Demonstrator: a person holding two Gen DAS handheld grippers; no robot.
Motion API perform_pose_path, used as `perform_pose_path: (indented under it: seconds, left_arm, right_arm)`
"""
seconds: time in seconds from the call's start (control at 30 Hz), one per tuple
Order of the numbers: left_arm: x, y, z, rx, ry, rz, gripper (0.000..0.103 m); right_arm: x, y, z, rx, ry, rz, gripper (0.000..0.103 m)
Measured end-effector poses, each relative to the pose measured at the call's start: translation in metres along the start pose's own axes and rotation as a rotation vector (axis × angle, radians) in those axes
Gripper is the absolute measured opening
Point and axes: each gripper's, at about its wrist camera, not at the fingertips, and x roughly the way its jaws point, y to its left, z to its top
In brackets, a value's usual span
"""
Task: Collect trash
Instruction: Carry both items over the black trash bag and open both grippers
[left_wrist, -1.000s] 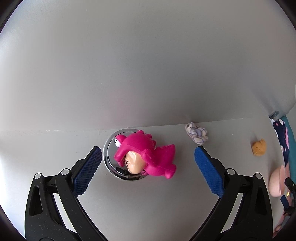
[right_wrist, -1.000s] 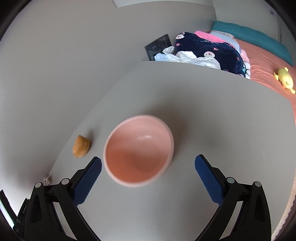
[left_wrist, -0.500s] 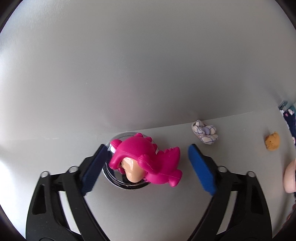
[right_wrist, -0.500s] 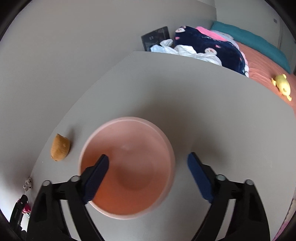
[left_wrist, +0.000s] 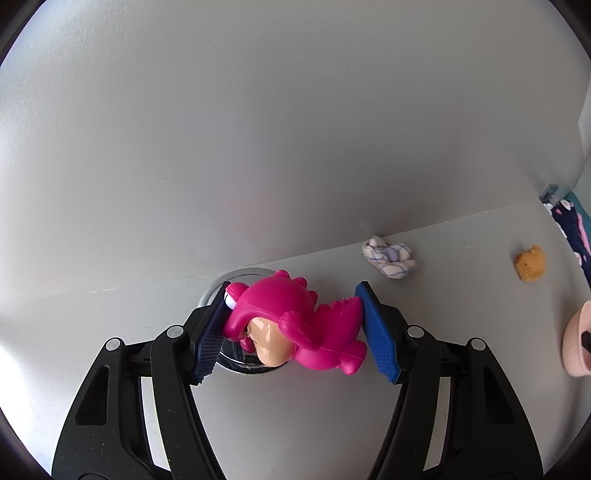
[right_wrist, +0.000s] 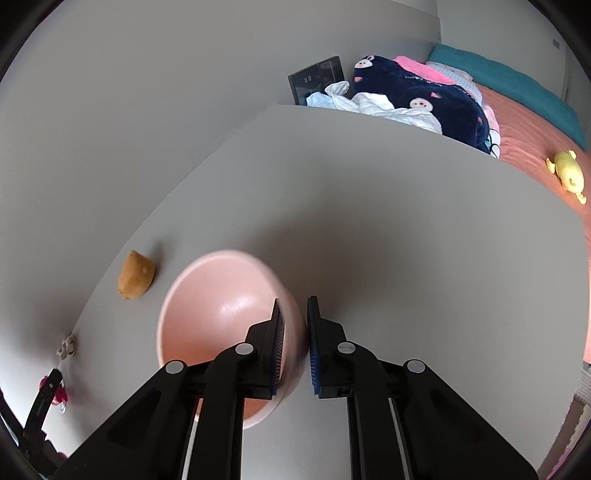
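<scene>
Pink dinosaur toy (left_wrist: 291, 317) (glossy) sits clamped by left gripper (left_wrist: 295, 332); right gripper (right_wrist: 295, 343) pinches bowl (right_wrist: 207, 295) rim.

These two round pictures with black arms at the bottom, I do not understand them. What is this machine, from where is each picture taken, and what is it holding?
There is no robot. A person holds a two-finger tool in each hand, and a fisheye camera on each tool looks forward along its fingers.

In the left wrist view, the left tool has just been closing; its blue pads now touch both ends of a pink toy dinosaur, which lies on a round metal fitting in the grey table.

In the right wrist view, the right tool pinches the rim of a pink bowl.

Also on the table: a checked crumpled scrap and an orange-brown lump. Bedding lies beyond.
</scene>
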Motion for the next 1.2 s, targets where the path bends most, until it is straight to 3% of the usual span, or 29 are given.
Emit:
perform_pose_path:
  seconds: [0.2, 0.67, 1.0, 1.2]
  left_arm:
    - [-0.019, 0.002, -0.015, 0.032, 0.014, -0.030, 0.065]
    - [-0.116, -0.058, -0.080, 0.224, -0.029, -0.138, 0.065]
    - [-0.156, -0.136, -0.131, 0.374, -0.072, -0.216, 0.065]
    - [-0.187, -0.182, -0.174, 0.464, -0.084, -0.296, 0.065]
  right_arm:
    - [-0.026, -0.019, -0.017, 0.001, 0.015, 0.004, 0.014]
    - [-0.085, -0.096, -0.066, 0.086, 0.011, 0.047, 0.014]
    - [-0.142, -0.162, -0.099, 0.107, -0.050, 0.026, 0.014]
    - [-0.176, -0.222, -0.124, 0.169, -0.086, 0.001, 0.014]
